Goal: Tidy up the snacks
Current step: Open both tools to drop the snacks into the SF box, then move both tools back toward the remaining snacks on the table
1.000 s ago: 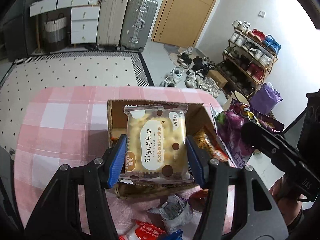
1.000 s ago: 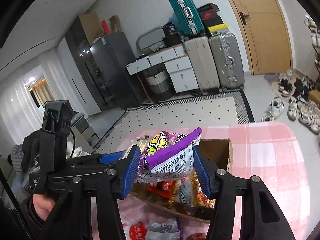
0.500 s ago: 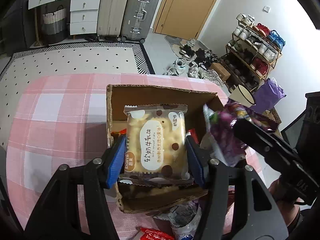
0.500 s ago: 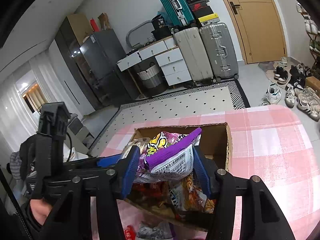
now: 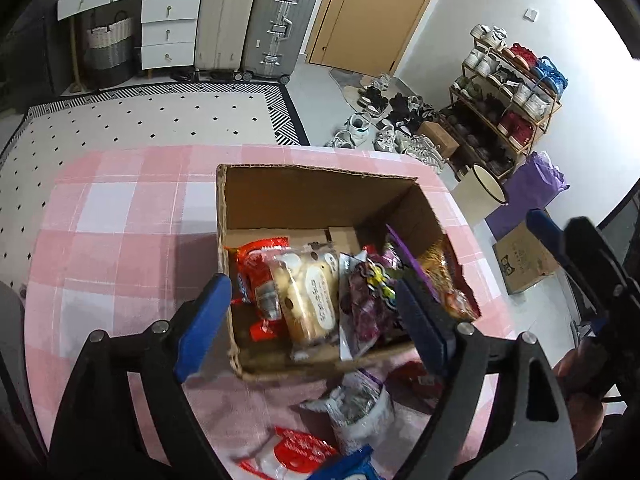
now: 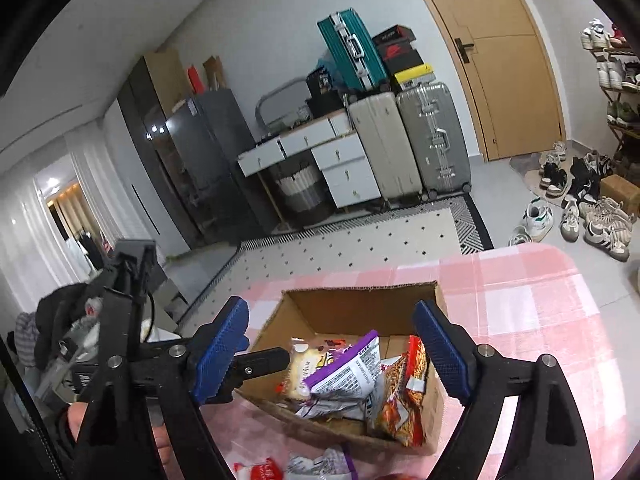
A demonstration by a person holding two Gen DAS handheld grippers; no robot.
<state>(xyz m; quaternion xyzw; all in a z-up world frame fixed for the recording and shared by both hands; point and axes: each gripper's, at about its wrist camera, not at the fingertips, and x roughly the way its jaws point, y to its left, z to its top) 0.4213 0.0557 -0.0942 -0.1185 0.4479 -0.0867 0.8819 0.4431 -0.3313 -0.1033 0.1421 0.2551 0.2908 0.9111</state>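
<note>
Opening over the box (image 5: pixel 320 200), both grippers, left (image 5: pixel 312 320) and right (image 6: pixel 344 352), spread their fingers, pinching nothing; cake pack (image 5: pixel 308 300) and purple bag (image 6: pixel 348 372) lie inside.

Wooden door (image 5: pixel 372 12), 2 suitcases (image 5: pixel 256 20), dotted rug (image 5: pixel 152 120)
</note>
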